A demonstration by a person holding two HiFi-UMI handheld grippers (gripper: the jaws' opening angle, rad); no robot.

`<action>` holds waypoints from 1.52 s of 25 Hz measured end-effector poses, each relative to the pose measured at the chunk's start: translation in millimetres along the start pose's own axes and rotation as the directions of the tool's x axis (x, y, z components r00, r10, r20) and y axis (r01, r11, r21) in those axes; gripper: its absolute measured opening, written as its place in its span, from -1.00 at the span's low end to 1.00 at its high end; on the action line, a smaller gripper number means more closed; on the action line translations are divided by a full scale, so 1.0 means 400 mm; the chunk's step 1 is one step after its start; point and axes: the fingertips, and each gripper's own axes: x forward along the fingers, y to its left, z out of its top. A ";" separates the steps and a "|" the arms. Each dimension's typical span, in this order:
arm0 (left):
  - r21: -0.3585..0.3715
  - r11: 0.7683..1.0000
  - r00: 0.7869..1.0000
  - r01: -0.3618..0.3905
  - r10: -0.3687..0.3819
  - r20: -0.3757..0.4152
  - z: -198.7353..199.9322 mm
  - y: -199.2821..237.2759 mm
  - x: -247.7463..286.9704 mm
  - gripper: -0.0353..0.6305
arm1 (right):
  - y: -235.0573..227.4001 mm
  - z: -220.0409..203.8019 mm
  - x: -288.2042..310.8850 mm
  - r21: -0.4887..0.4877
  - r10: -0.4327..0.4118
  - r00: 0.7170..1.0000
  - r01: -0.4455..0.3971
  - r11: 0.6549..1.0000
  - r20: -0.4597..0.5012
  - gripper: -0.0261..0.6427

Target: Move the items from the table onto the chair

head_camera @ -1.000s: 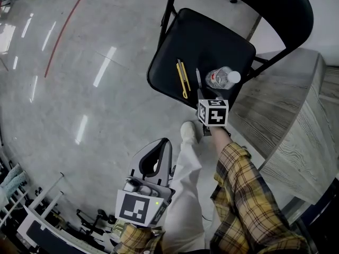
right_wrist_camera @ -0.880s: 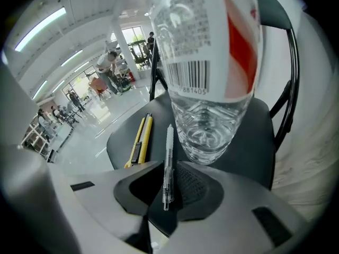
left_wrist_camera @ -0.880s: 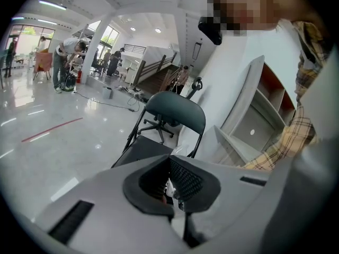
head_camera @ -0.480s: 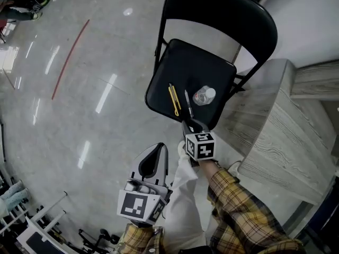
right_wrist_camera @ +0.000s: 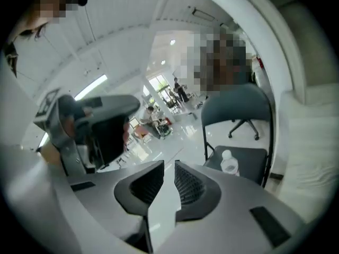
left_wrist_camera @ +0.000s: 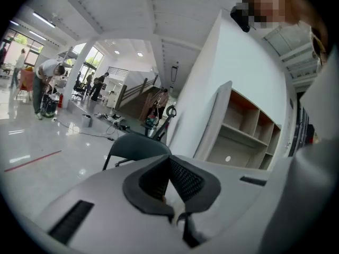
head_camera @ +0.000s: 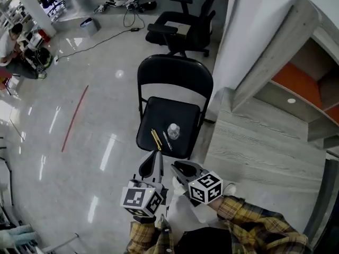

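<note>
Most of the head view is glossy grey floor (head_camera: 63, 157). To the right stands a pale wood-grain table (head_camera: 265, 147), and behind it a shelf unit (head_camera: 304, 81) with orange back panels. A black folding chair (head_camera: 175, 78) stands just beside the table's left edge, its back toward the far side of the room. A black office chair (head_camera: 180, 23) stands farther off behind it.

Near the bottom of the view, two plaid sleeves (head_camera: 259, 229) lead to the two tools, held side by side in the air in front of the folding chair and pointing toward it. The left gripper (head_camera: 157, 154) has its jaws pressed together with nothing between them. The right gripper (head_camera: 175, 166) has its jaws a narrow slit apart, also empty, and its own view looks over them at the chair seat.

All three small items lie on the seat, none on the table. The clear water bottle (head_camera: 173, 131) lies near the seat's middle. The yellow utility knife (head_camera: 156, 139) lies toward the front left. The dark pen (head_camera: 167, 141) lies between the knife and the bottle, roughly parallel to the knife.
</note>
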 end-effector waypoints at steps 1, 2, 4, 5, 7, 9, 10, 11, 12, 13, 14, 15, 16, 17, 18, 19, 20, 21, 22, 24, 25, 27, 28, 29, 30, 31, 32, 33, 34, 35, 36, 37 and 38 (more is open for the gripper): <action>0.015 1.000 1.000 0.023 -0.023 -0.003 0.005 -0.046 0.004 -0.88 | -0.005 0.040 -0.065 -0.014 -0.008 0.999 0.008 1.000 0.049 -0.72; 0.029 0.998 0.999 0.048 -0.048 -0.008 0.005 -0.094 0.012 -0.88 | -0.018 0.077 -0.131 -0.030 -0.023 0.994 0.026 0.999 0.103 -0.72; 0.049 0.993 0.994 0.112 -0.111 -0.021 -0.003 -0.199 0.032 -0.88 | -0.060 0.136 -0.269 -0.054 -0.077 0.975 0.090 0.994 0.209 -0.72; 0.055 0.988 0.989 0.147 -0.146 -0.027 -0.010 -0.258 0.042 -0.88 | -0.086 0.159 -0.343 -0.057 -0.111 0.960 0.130 0.990 0.257 -0.72; 0.061 0.973 0.974 0.224 -0.222 -0.043 -0.027 -0.388 0.062 -0.88 | -0.139 0.191 -0.495 -0.040 -0.177 0.924 0.202 0.979 0.339 -0.72; 0.078 0.950 0.952 0.304 -0.299 -0.067 -0.047 -0.525 0.081 -0.88 | -0.189 0.205 -0.644 -0.010 -0.239 0.881 0.266 0.964 0.408 -0.72; 0.089 0.936 0.939 0.342 -0.336 -0.079 -0.056 -0.596 0.092 -0.88 | -0.214 0.209 -0.719 0.006 -0.269 0.857 0.297 0.955 0.440 -0.72; 0.101 0.920 0.924 0.379 -0.371 -0.091 -0.066 -0.667 0.105 -0.88 | -0.239 0.211 -0.793 0.022 -0.298 0.831 0.326 0.945 0.470 -0.72; 0.114 0.902 0.908 0.415 -0.405 -0.103 -0.075 -0.740 0.118 -0.88 | -0.263 0.213 -0.869 0.038 -0.324 0.804 0.353 0.935 0.499 -0.72; 0.127 0.884 0.892 0.451 -0.438 -0.114 -0.084 -0.814 0.130 -0.88 | -0.285 0.213 -0.946 0.053 -0.347 0.776 0.378 0.924 0.526 -0.72; 0.141 0.865 0.875 0.482 -0.467 -0.123 -0.095 -0.888 0.139 -0.88 | -0.305 0.210 -1.023 0.064 -0.367 0.750 0.400 0.914 0.550 -0.72; 0.153 0.849 0.861 0.507 -0.491 -0.130 -0.108 -0.960 0.145 -0.88 | -0.322 0.205 -1.098 0.073 -0.383 0.727 0.420 0.905 0.570 -0.72; 0.160 0.836 0.851 0.525 -0.509 -0.132 -0.121 -1.027 0.148 -0.88 | -0.335 0.199 -1.170 0.079 -0.395 0.707 0.436 0.896 0.587 -0.72; 0.164 0.827 0.842 0.538 -0.522 -0.133 -0.134 -1.089 0.150 -0.88 | -0.345 0.194 -1.238 0.083 -0.405 0.687 0.451 0.889 0.603 -0.72; 0.163 0.820 0.836 0.549 -0.533 -0.133 -0.147 -1.147 0.149 -0.88 | -0.353 0.189 -1.302 0.088 -0.414 0.668 0.465 0.881 0.618 -0.72; 0.160 0.814 0.830 0.558 -0.542 -0.135 -0.162 -1.201 0.146 -0.88 | -0.358 0.184 -1.363 0.089 -0.423 0.649 0.482 0.872 0.633 -0.72; 0.155 0.809 0.823 0.567 -0.551 -0.139 -0.179 -1.252 0.140 -0.88 | -0.361 0.177 -1.421 0.088 -0.431 0.631 0.500 0.862 0.645 -0.72; 0.152 0.802 0.816 0.578 -0.560 -0.145 -0.197 -1.300 0.134 -0.88 | -0.363 0.171 -1.475 0.084 -0.437 0.616 0.516 0.853 0.655 -0.73; 0.151 0.795 0.808 0.588 -0.569 -0.153 -0.215 -1.342 0.128 -0.88 | -0.365 0.164 -1.523 0.082 -0.441 0.605 0.527 0.846 0.663 -0.73; 0.158 0.779 0.794 0.607 -0.582 -0.176 -0.250 -1.410 0.117 -0.88 | -0.370 0.150 -1.600 0.079 -0.446 0.588 0.543 0.836 0.675 -0.74; 0.164 0.771 0.787 0.615 -0.587 -0.189 -0.265 -1.438 0.113 -0.88 | -0.374 0.143 -1.631 0.078 -0.449 0.580 0.551 0.831 0.679 -0.76; 0.175 0.756 0.774 0.631 -0.597 -0.212 -0.289 -1.486 0.109 -0.88 | -0.387 0.129 -1.681 0.086 -0.460 0.566 0.563 0.822 0.684 -0.78; 0.179 0.749 0.768 0.638 -0.601 -0.222 -0.299 -1.506 0.110 -0.88 | -0.395 0.122 -1.701 0.097 -0.465 0.560 0.563 0.821 0.686 -0.79; 0.183 0.742 0.762 0.645 -0.606 -0.230 -0.308 -1.525 0.111 -0.88 | -0.402 0.116 -1.717 0.110 -0.470 0.555 0.559 0.822 0.686 -0.81; 0.188 0.735 0.756 0.652 -0.610 -0.237 -0.314 -1.542 0.114 -0.88 | -0.408 0.110 -1.729 0.124 -0.473 0.552 0.552 0.824 0.686 -0.82; 0.193 0.728 0.751 0.658 -0.615 -0.241 -0.318 -1.557 0.116 -0.88 | -0.413 0.105 -1.738 0.138 -0.476 0.550 0.544 0.827 0.686 -0.83; 0.197 0.721 0.746 0.664 -0.620 -0.243 -0.319 -1.571 0.117 -0.88 | -0.417 0.101 -1.744 0.151 -0.479 0.548 0.537 0.830 0.685 -0.83; 0.201 0.716 0.742 0.669 -0.625 -0.244 -0.319 -1.582 0.118 -0.88 | -0.420 0.096 -1.748 0.162 -0.483 0.547 0.531 0.832 0.684 -0.83; 0.202 0.712 0.739 0.673 -0.629 -0.244 -0.319 -1.591 0.119 -0.88 | -0.423 0.092 -1.751 0.172 -0.485 0.546 0.526 0.833 0.683 -0.84; 0.203 0.709 0.736 0.675 -0.632 -0.243 -0.320 -1.598 0.120 -0.88 | -0.426 0.087 -1.753 0.180 -0.488 0.546 0.521 0.834 0.681 -0.84; 0.203 0.707 0.734 0.678 -0.634 -0.243 -0.320 -1.605 0.122 -0.88 | -0.429 0.084 -1.755 0.184 -0.489 0.547 0.518 0.835 0.679 -0.84; 0.205 0.705 0.733 0.679 -0.636 -0.242 -0.321 -1.612 0.125 -0.88 | -0.433 0.082 -1.758 0.187 -0.490 0.548 0.516 0.836 0.678 -0.84; 0.207 0.702 0.731 0.682 -0.638 -0.243 -0.322 -1.618 0.126 -0.88 | -0.437 0.081 -1.761 0.190 -0.492 0.547 0.516 0.835 0.677 -0.84</action>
